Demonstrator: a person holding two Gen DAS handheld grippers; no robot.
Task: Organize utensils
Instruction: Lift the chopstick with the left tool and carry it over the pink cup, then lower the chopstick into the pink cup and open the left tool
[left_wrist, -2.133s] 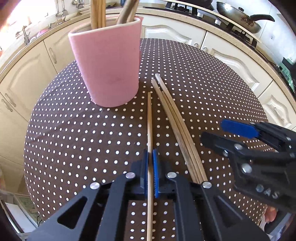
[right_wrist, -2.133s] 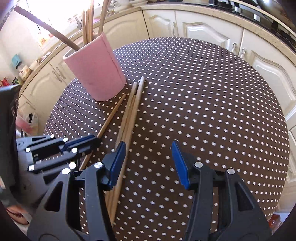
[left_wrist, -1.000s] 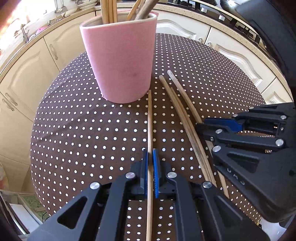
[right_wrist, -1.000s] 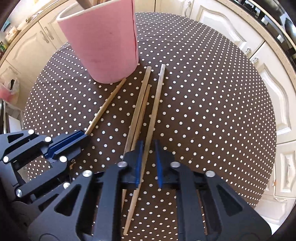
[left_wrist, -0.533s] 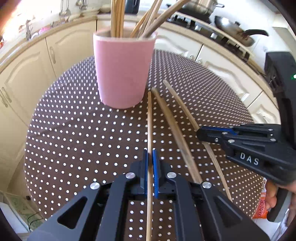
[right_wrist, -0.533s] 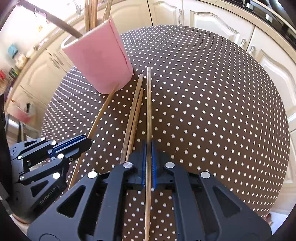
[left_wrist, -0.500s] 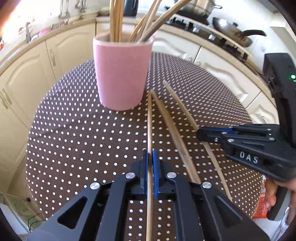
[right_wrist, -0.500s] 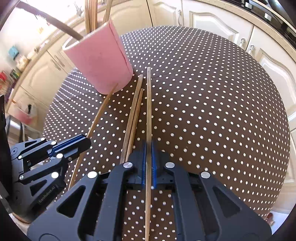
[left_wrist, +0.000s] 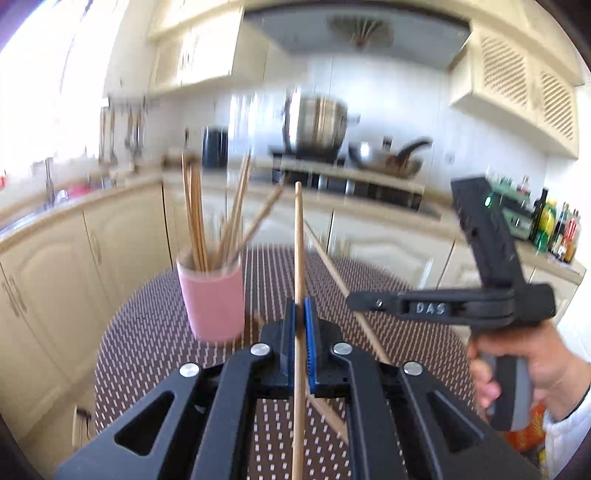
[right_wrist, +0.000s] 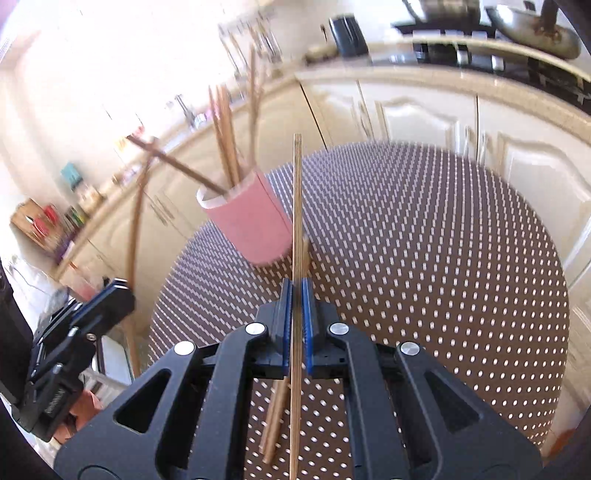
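A pink cup (left_wrist: 214, 299) holding several wooden chopsticks stands on the round brown polka-dot table (left_wrist: 147, 347); it also shows in the right wrist view (right_wrist: 251, 225). My left gripper (left_wrist: 301, 325) is shut on one chopstick (left_wrist: 299, 251), lifted above the table and pointing up past the cup. My right gripper (right_wrist: 295, 306) is shut on another chopstick (right_wrist: 296, 206), also lifted. In the left wrist view the right gripper (left_wrist: 354, 301) holds its chopstick (left_wrist: 332, 267) aslant. Two chopsticks (right_wrist: 275, 424) lie on the table below the right gripper.
Cream kitchen cabinets (right_wrist: 424, 110) curve around the table. A stove with a pot (left_wrist: 314, 125) and a pan (left_wrist: 391, 158) stands behind. Bottles (left_wrist: 554, 229) stand on the counter at right. The left gripper body (right_wrist: 77, 332) shows at the left of the right wrist view.
Both grippers have lifted their chopsticks off the table and tilted upward; the cup now looks farther and lower. The right gripper shut on its chopstick about a second ago.
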